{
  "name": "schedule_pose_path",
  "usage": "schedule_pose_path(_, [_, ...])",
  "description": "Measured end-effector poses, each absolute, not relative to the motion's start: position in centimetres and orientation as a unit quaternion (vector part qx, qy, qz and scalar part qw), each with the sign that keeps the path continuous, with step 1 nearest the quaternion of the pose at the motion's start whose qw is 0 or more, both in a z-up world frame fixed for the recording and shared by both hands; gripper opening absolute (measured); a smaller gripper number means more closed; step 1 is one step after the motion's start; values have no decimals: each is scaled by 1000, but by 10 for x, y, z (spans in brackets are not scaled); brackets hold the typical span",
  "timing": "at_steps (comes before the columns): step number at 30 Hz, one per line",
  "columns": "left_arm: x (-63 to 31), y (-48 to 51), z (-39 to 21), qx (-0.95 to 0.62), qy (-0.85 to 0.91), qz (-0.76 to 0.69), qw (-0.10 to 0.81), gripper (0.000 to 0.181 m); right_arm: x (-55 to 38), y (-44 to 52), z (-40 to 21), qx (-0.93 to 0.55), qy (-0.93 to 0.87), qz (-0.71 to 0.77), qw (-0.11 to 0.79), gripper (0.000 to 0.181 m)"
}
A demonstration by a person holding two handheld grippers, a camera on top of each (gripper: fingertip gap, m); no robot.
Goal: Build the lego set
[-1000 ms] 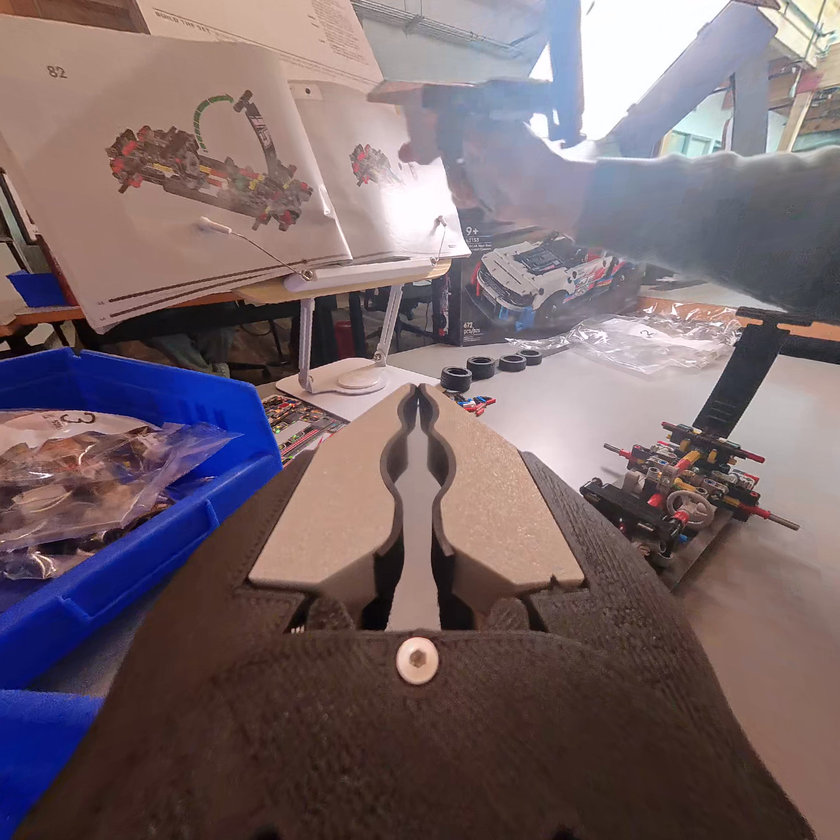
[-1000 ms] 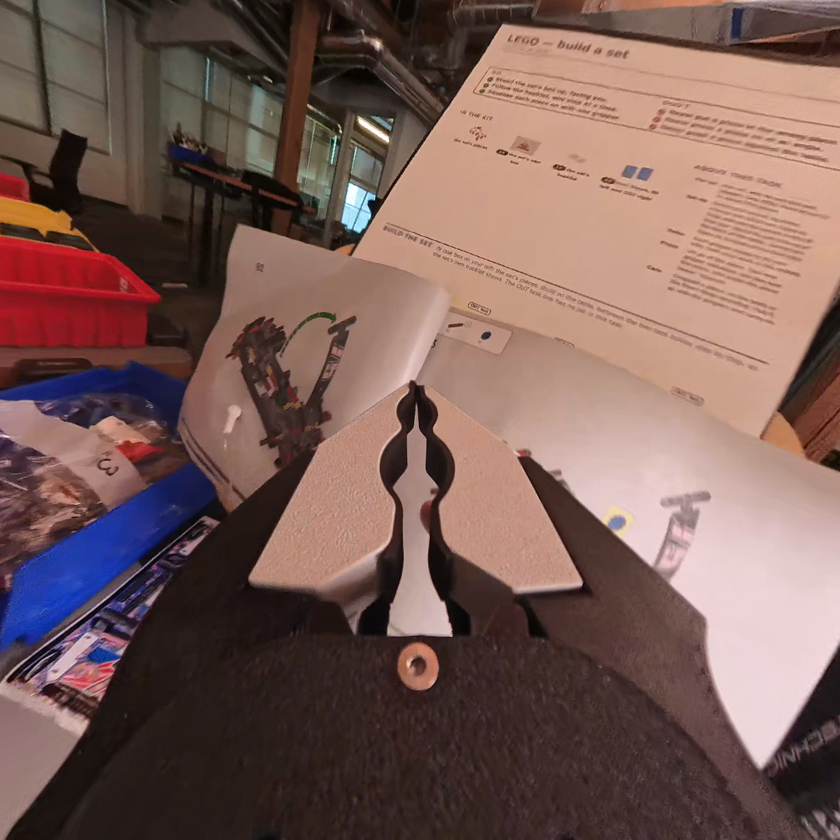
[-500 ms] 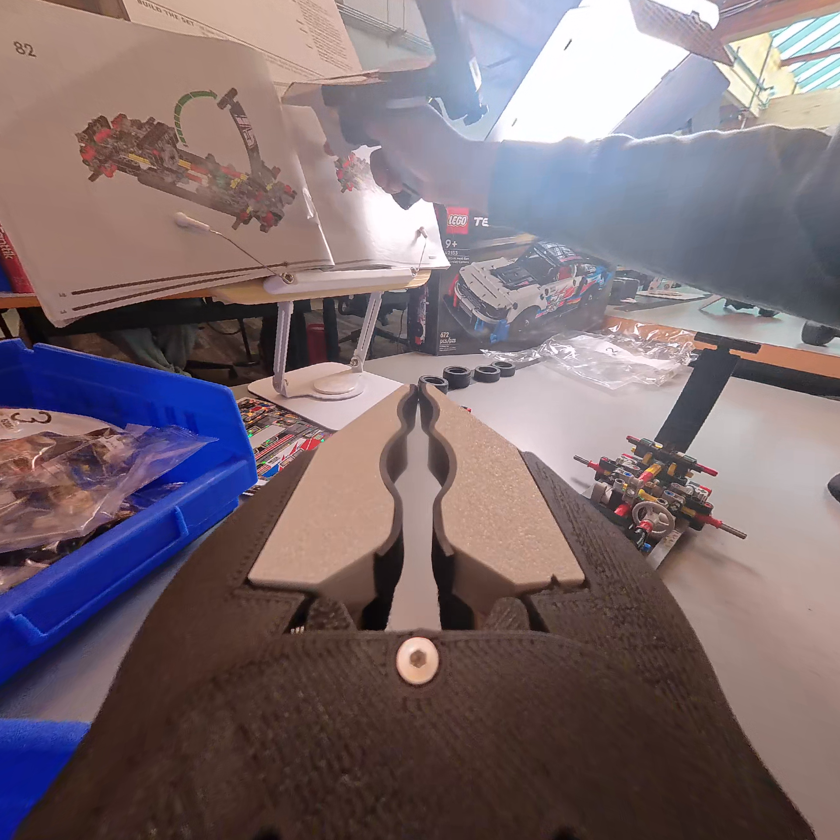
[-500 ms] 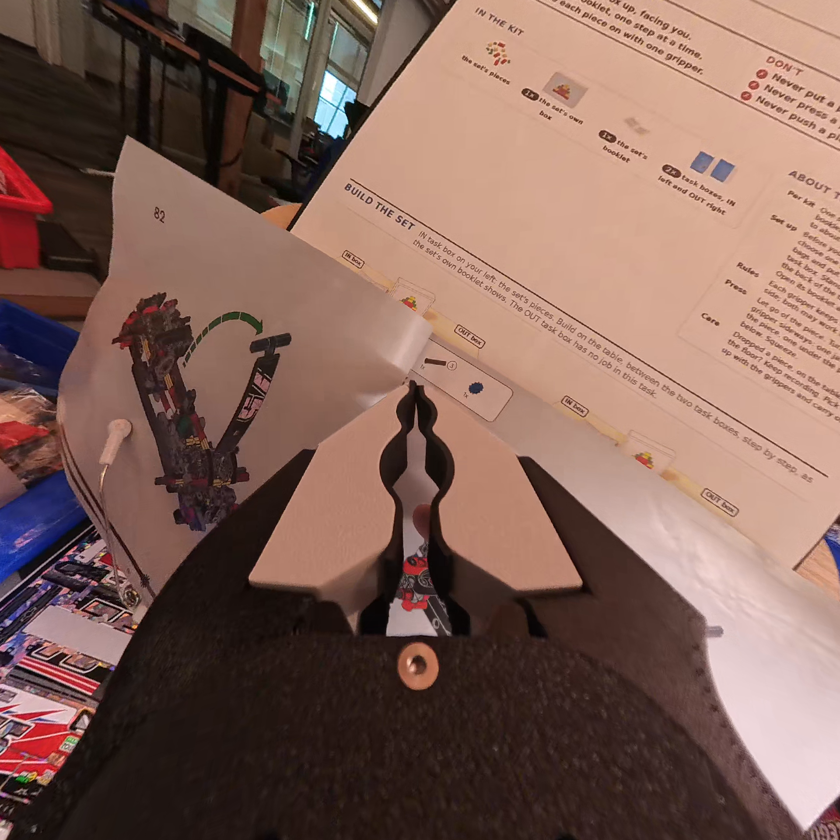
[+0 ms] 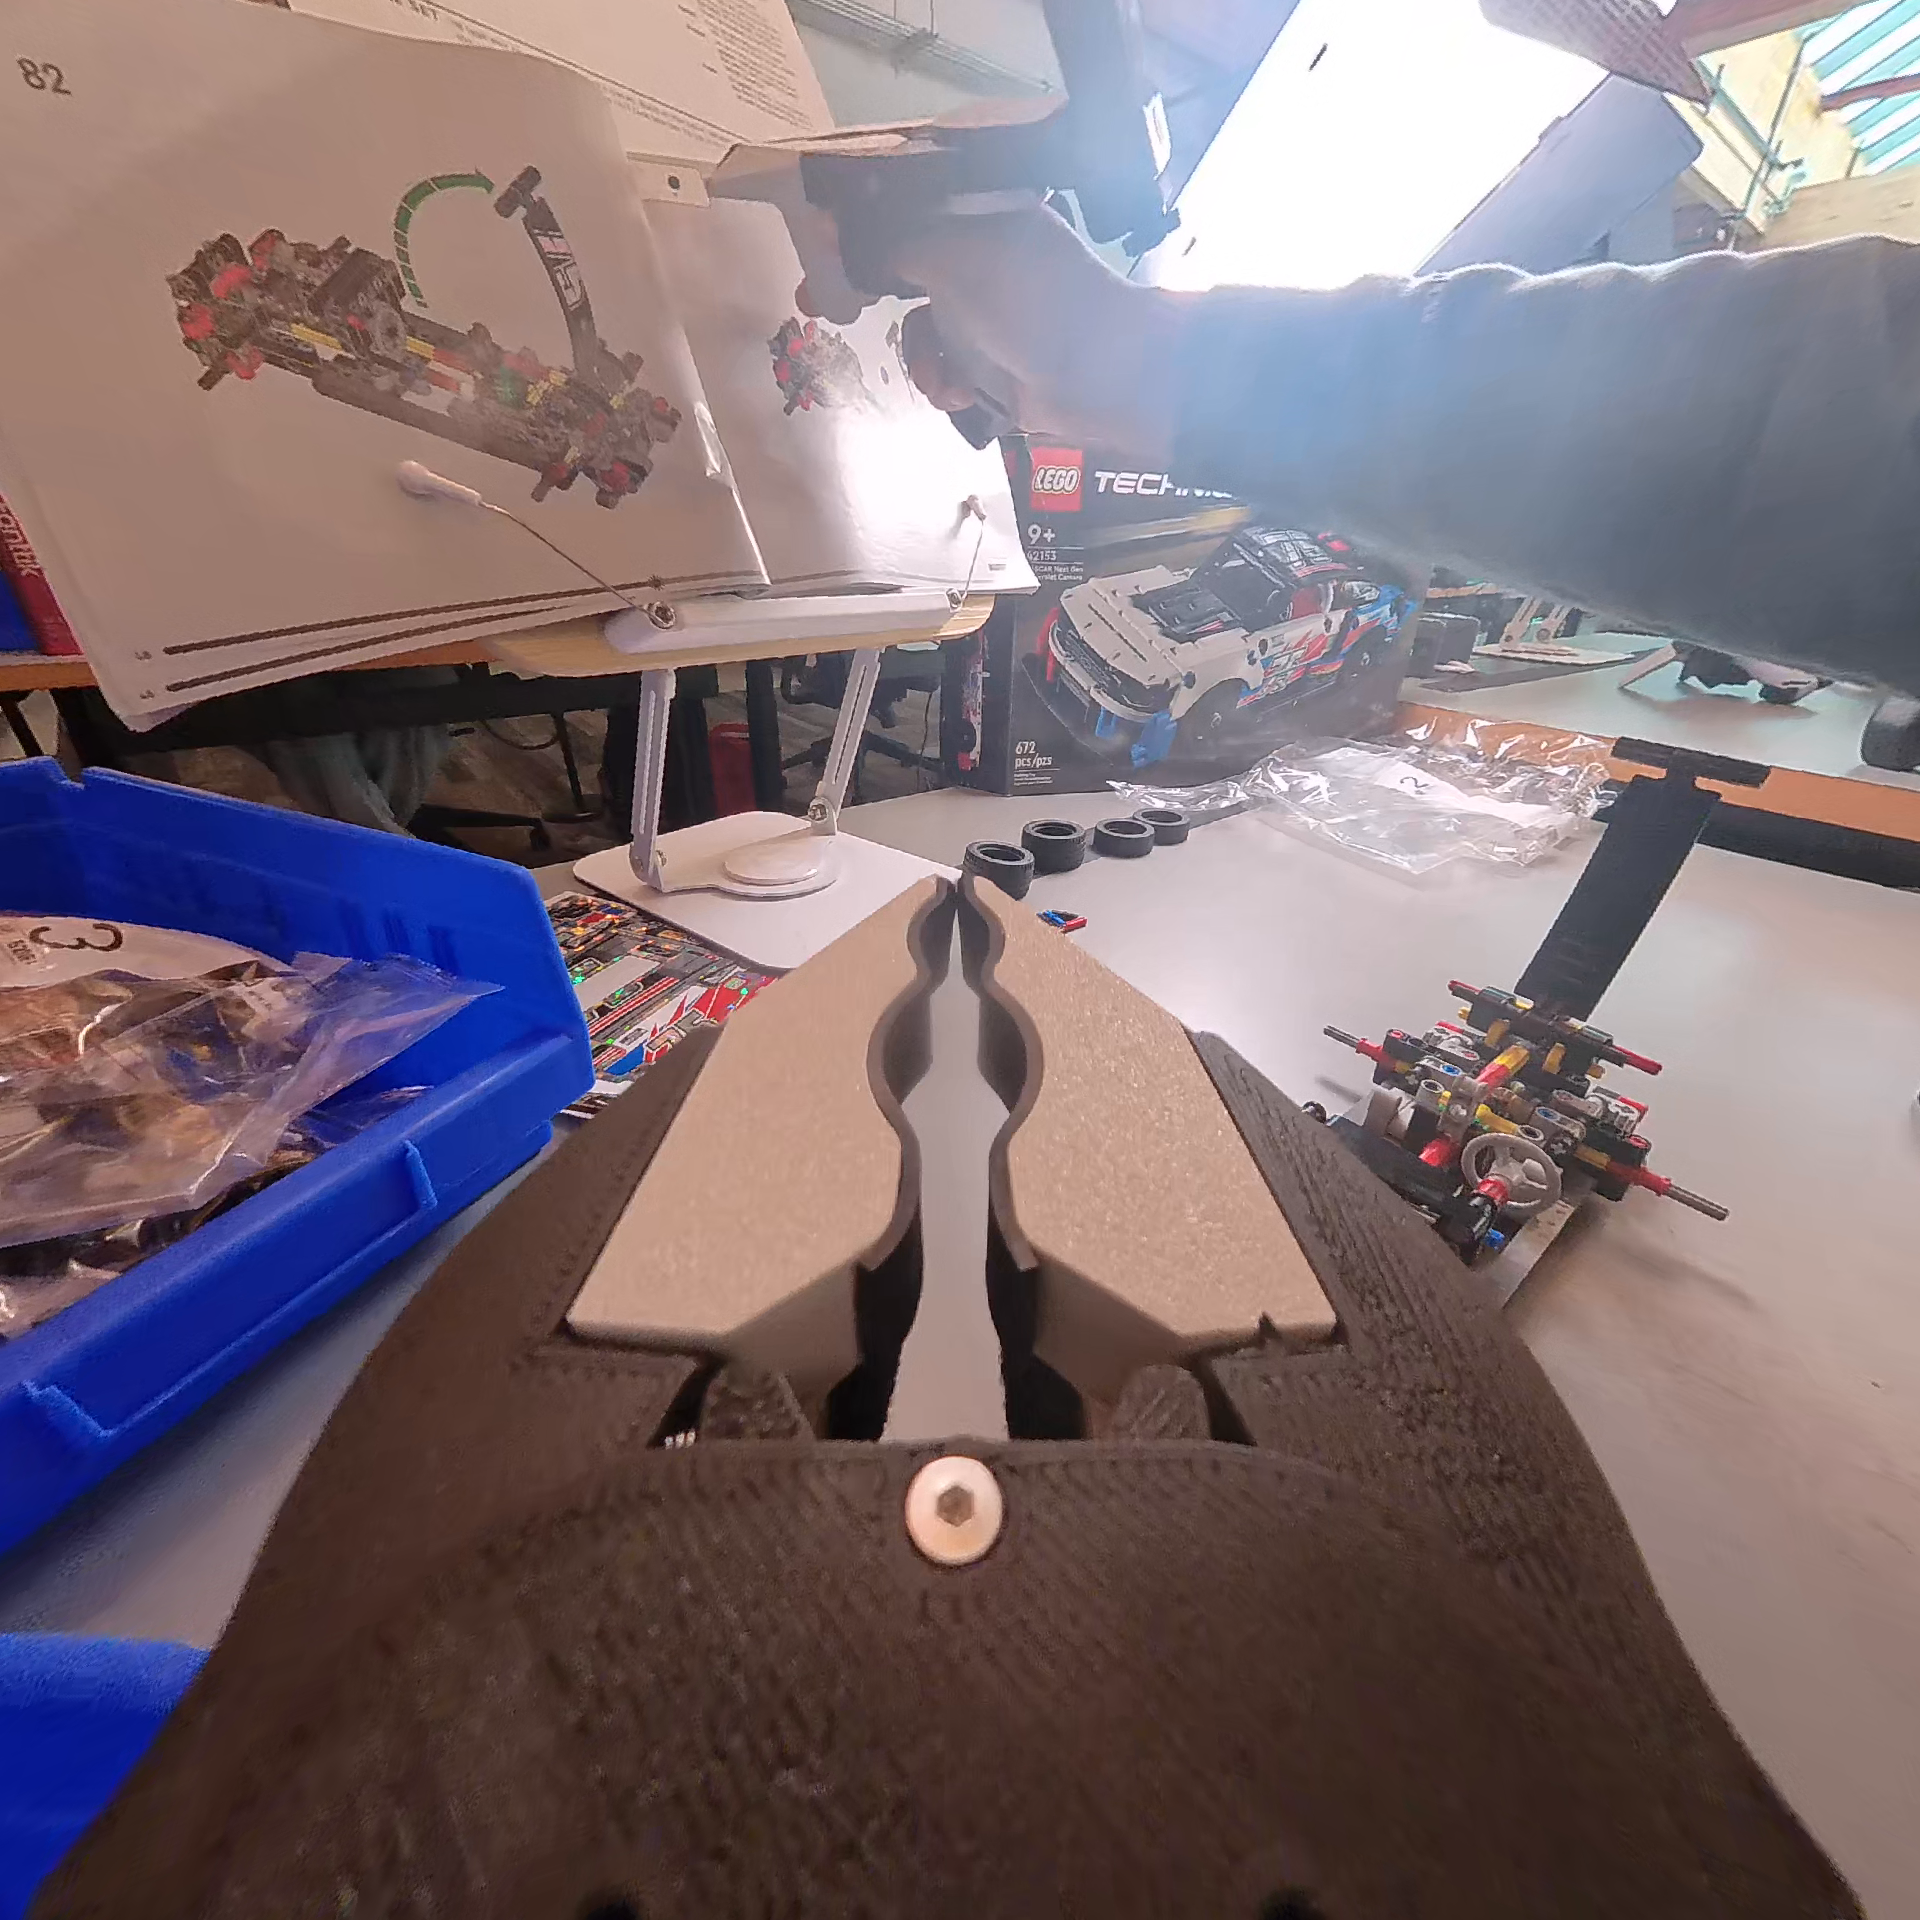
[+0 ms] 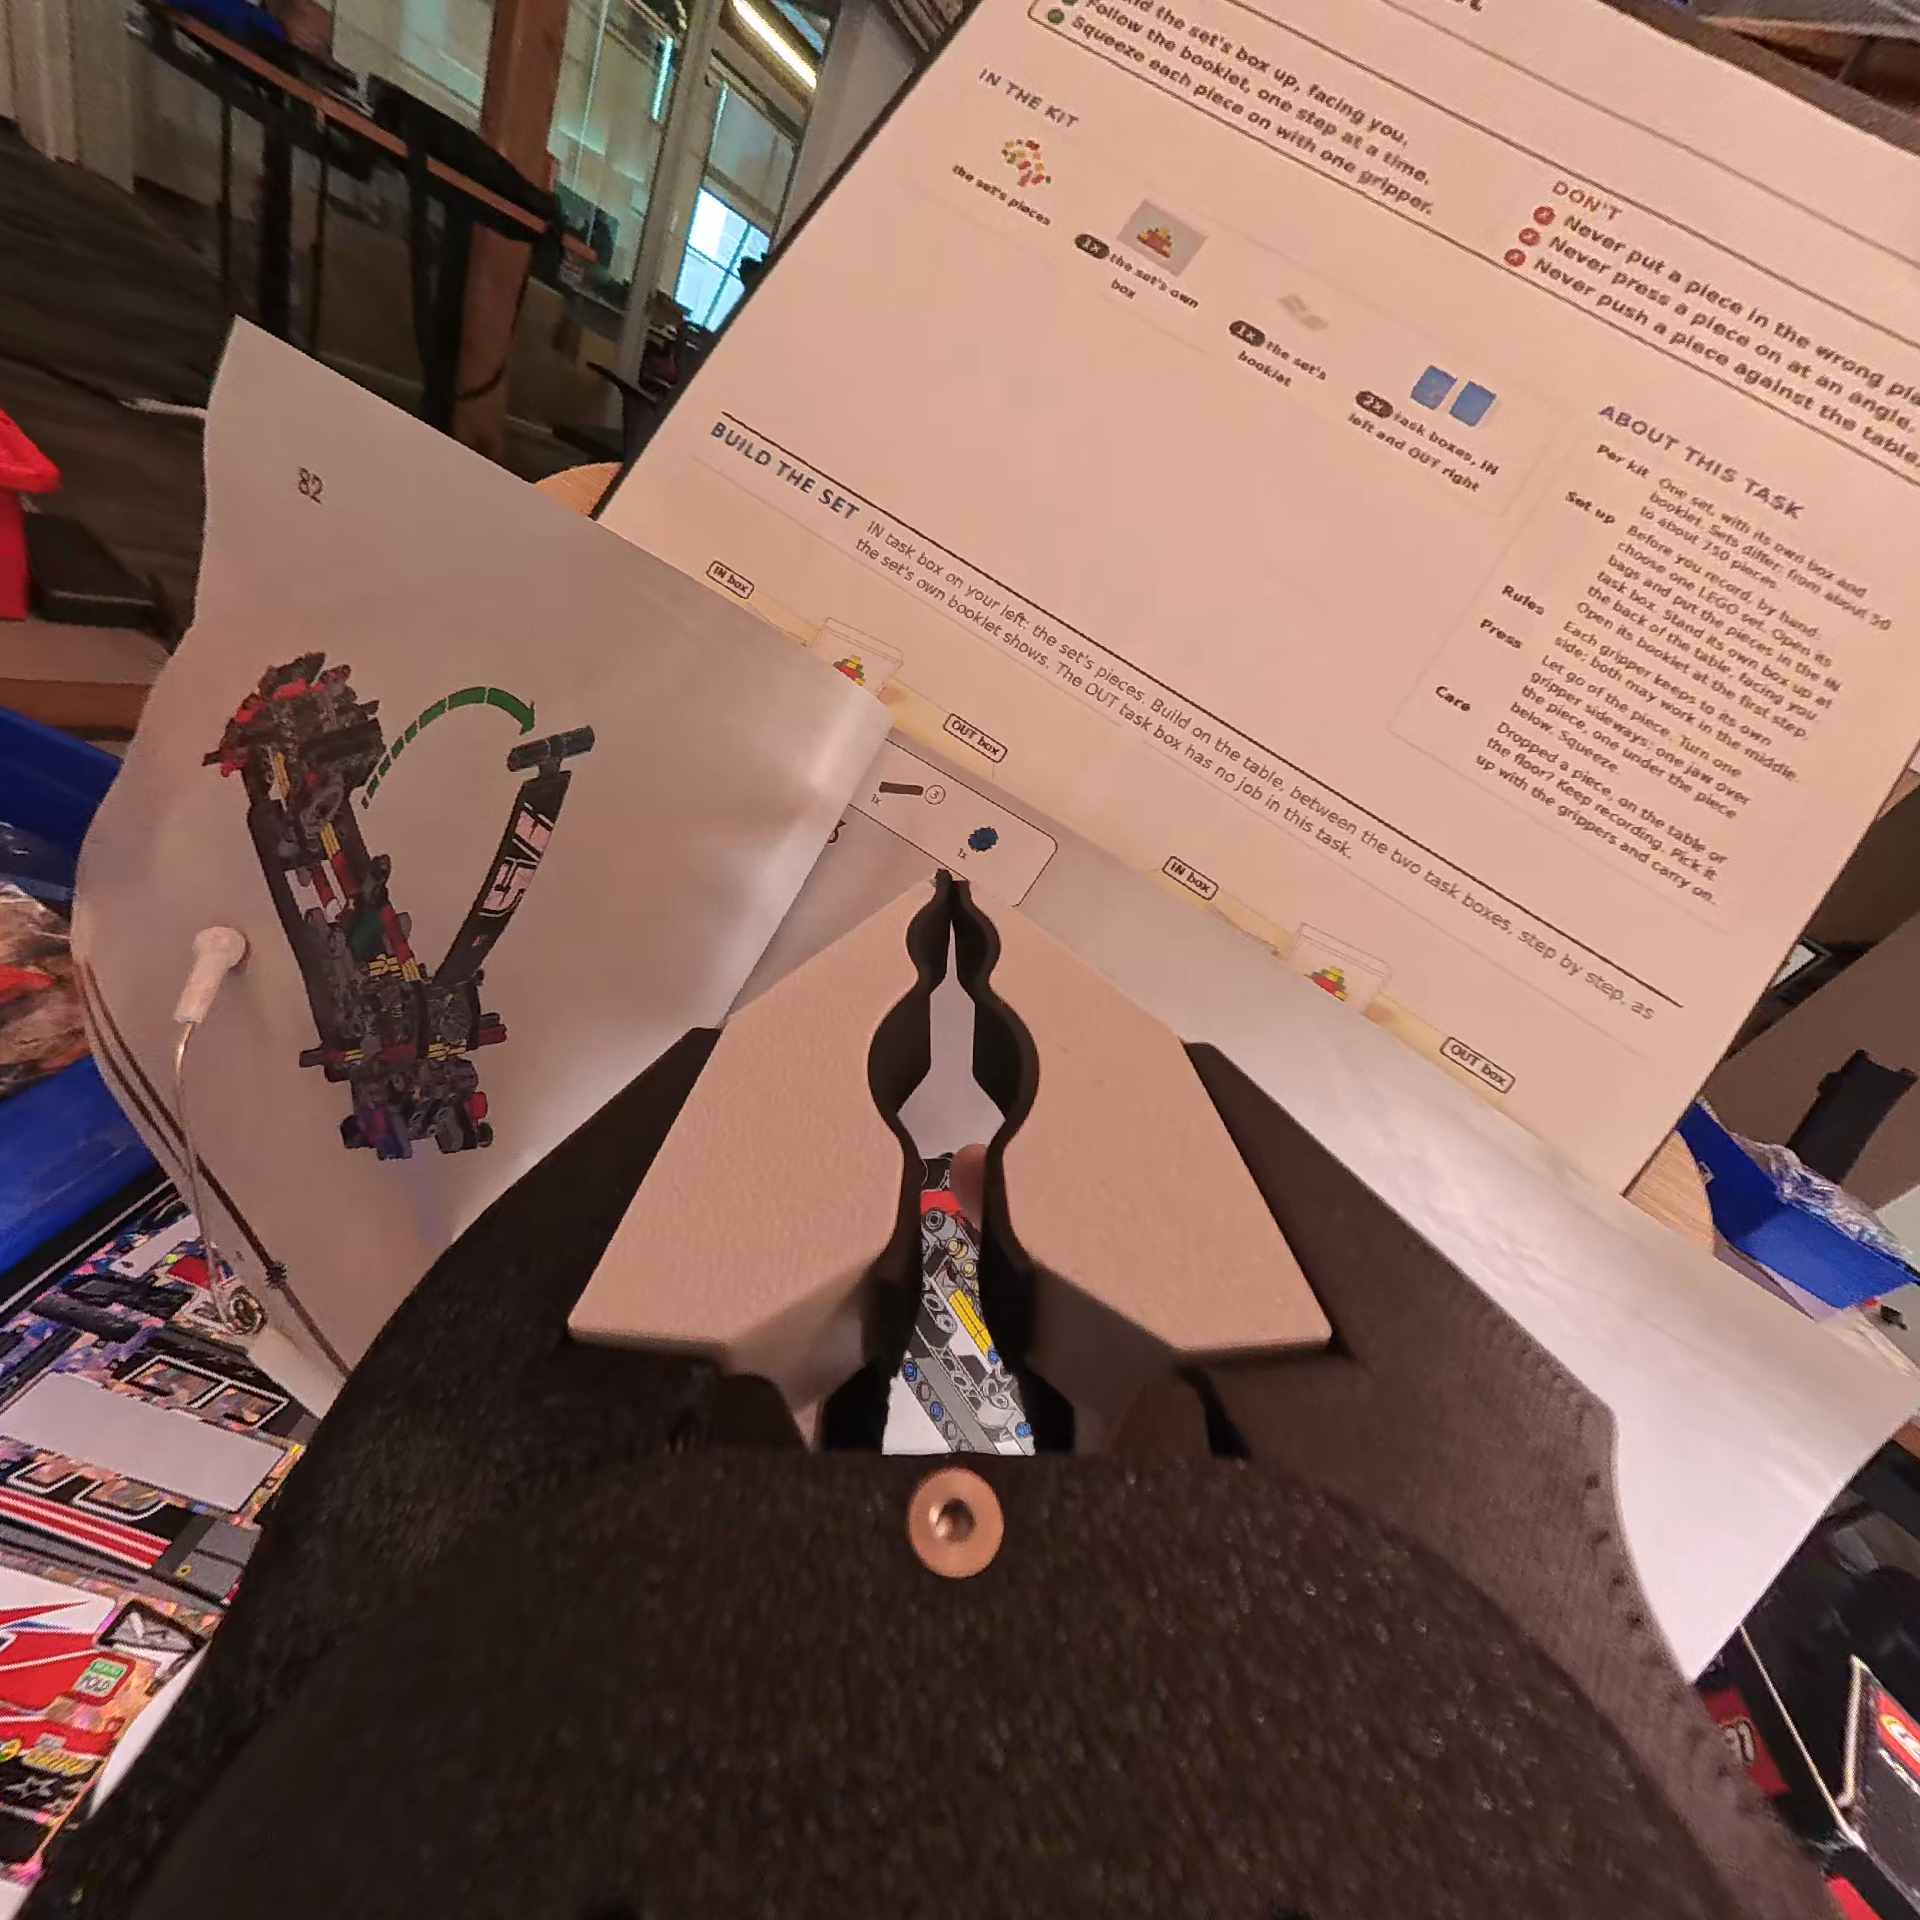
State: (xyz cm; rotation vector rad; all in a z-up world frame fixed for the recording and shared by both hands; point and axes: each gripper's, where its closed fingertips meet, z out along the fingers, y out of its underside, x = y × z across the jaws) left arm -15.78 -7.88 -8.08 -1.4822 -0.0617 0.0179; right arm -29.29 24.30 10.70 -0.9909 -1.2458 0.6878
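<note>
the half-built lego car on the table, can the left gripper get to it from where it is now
Probably yes. The half-built car sits on open table ahead and to the right of the left gripper, with nothing between them. The gripper is shut and empty, so it must open first. The right arm's sleeve passes well above.

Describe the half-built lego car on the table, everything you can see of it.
The half-built lego car is a low, open chassis of black and grey beams with red, yellow and blue pins. A light grey steering wheel faces the camera, and thin axles stick out at both sides. A long black panel rises tilted from its far end. It sits flat on the grey table, right of the left hand-held gripper, touched by neither gripper.
</note>
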Motion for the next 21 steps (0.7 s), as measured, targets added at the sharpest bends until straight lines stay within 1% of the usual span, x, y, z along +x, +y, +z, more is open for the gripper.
schedule_pose_path(21, [-156, -76, -86, -681, -27, 5, 732, 0, -285, 243, 103, -432, -545, 316, 646, 0])
